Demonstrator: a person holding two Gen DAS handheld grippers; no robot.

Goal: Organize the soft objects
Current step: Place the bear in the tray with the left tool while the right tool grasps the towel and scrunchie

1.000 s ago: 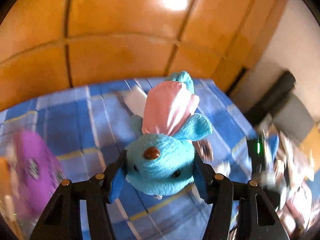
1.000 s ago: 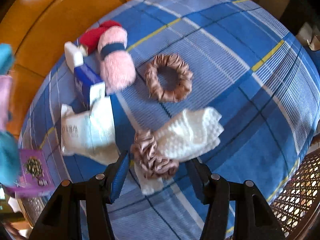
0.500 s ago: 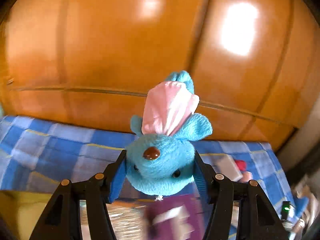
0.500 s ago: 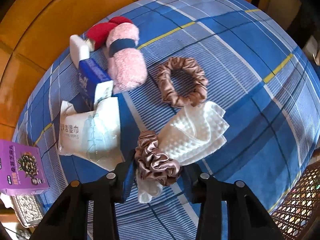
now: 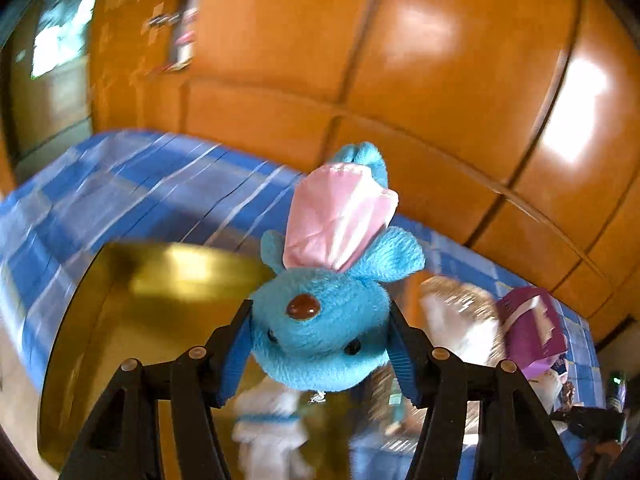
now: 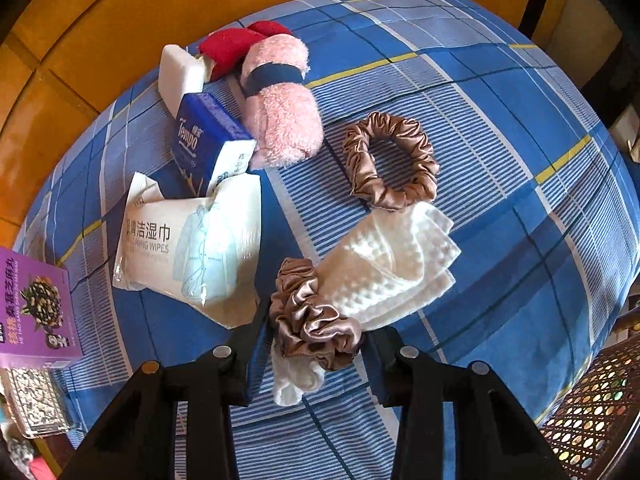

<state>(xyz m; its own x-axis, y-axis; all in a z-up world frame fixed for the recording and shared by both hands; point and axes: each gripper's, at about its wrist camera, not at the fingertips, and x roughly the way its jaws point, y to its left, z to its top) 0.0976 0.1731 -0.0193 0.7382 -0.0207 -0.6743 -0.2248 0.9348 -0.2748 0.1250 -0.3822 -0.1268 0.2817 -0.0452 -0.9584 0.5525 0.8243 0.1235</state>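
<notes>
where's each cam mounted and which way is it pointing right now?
Left wrist: on the left hand-held gripper, facing out over the blue plaid cloth toward wood panels; its fingers clamp a blue plush toy.
Right wrist: on the right hand-held gripper, looking down at the cloth; its fingers flank a bunched scrunchie on a white cloth.
Shared: plaid cloth, purple box.

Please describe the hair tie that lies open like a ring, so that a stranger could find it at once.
On the blue checked bedcover, look right of the rolled pink towel and just beyond the folded white cloth. There lies the brown satin scrunchie, spread flat as an open ring. The other brown scrunchie is bunched up between the right gripper fingers.
</notes>
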